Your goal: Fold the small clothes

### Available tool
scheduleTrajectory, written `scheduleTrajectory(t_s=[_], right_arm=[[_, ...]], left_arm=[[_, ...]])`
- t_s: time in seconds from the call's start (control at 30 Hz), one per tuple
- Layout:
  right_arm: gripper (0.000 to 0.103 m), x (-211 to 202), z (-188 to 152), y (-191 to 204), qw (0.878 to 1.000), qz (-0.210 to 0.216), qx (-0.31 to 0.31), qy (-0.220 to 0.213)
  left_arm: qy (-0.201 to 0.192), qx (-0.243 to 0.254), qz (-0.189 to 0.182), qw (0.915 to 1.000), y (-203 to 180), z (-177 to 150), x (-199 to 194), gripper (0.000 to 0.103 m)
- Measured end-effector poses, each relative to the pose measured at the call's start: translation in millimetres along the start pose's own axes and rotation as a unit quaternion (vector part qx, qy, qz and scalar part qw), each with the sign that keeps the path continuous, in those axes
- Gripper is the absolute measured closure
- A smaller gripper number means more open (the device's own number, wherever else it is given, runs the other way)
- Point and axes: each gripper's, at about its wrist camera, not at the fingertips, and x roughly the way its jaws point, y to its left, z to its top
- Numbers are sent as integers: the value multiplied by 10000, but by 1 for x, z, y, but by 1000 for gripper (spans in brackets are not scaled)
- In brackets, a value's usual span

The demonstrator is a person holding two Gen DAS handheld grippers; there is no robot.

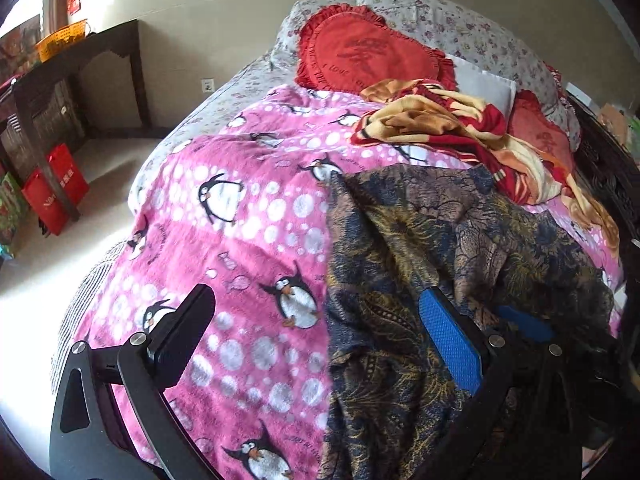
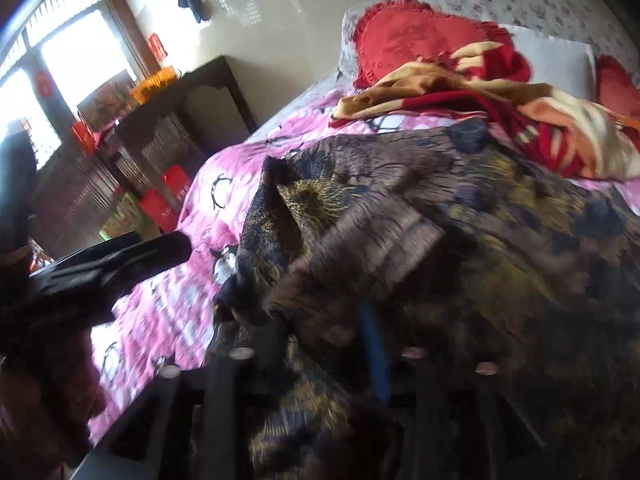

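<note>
A dark blue-and-gold patterned garment [image 1: 432,248] lies crumpled on the pink penguin blanket [image 1: 240,216] that covers the bed. My left gripper [image 1: 320,336] stands wide open over the garment's left edge, its black finger [image 1: 188,332] above the blanket and its blue pad [image 1: 448,344] over the cloth, nothing pinched. Just right of it a second blue pad [image 1: 524,322] shows among the folds. The right wrist view is blurred: my right gripper [image 2: 326,336] has its jaws apart, with the garment [image 2: 460,240] bunched over and between the fingers. One black finger of the left gripper [image 2: 160,250] shows at the left.
A red heart cushion [image 1: 360,56], floral pillows [image 1: 460,28] and a crumpled red-and-yellow blanket [image 1: 452,128] lie at the head of the bed. Left of the bed is floor, a dark wooden table [image 1: 80,80] with an orange basket [image 1: 60,40], and red bags [image 1: 56,188].
</note>
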Motion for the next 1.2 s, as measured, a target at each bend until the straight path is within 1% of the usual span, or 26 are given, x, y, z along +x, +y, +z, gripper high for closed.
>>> scheduleTrajectory(t_s=[0.03,0.1,0.2,0.3,0.37,0.4,0.43,0.53,0.57,0.6,0.63,0.67,0.7,0.73,0.8,0.9,0.97,1.03,1.1,1.2], right_arm=[[33,-14,-4,-8,9999,-17,63,-159],[32,-43,-13,-23,9989,-174,197,-398],[32,-82,-29,-48,9981,-354,336,-385],[31,-108,-38,-62,9958,-710,369,-438],[30,-124,-48,-74,9930,-906,492,-571],[30,-134,-54,-82,9914,-952,632,-645],[30,-144,-63,-92,9894,-963,822,-706],[30,-158,-77,-112,9834,-888,1352,-824],[30,-162,-79,-116,9822,-892,1420,-841],[30,-168,-82,-120,9813,-934,1441,-872],[30,-178,-83,-124,9793,-1065,1446,-936],[30,-183,-84,-128,9766,-1217,1456,-1008],[30,-190,-84,-134,9735,-1355,1489,-1086],[29,-197,-84,-141,9703,-1447,1559,-1149],[29,-206,-84,-157,9642,-1580,1756,-1206],[29,-210,-81,-177,9568,-1772,1957,-1216],[29,-205,-79,-187,9567,-1743,2018,-1164],[29,-195,-77,-196,9567,-1742,2110,-990],[29,-183,-77,-202,9586,-1599,2184,-887],[29,-168,-76,-208,9592,-1465,2293,-767]], left_arm=[[5,31,-59,10000,-4,0,3,0],[80,74,-182,9998,-14,0,9,0],[162,105,-426,9989,-30,-2,15,0],[277,393,-538,9974,-54,-7,21,0],[295,703,-434,9961,-73,-11,27,0],[290,848,-295,9955,-82,-14,31,0],[317,960,-178,9947,-90,-16,36,0],[414,1332,164,9901,-108,-23,55,1],[433,1459,269,9880,-112,-23,62,2],[437,1549,277,9866,-114,-22,67,15],[465,1578,171,9862,-114,-19,71,41],[563,1512,1,9869,-111,-15,74,55],[705,1375,-198,9878,-107,-10,76,74],[760,1282,-296,9884,-102,-4,75,80],[701,1186,-448,9894,-92,7,68,91],[440,900,-691,9926,-64,22,48,92],[394,747,-544,9949,-49,26,43,93],[429,747,-394,9955,-39,23,43,93],[435,711,-336,9960,-29,17,41,93],[551,583,-299,9963,-19,9,42,93]])
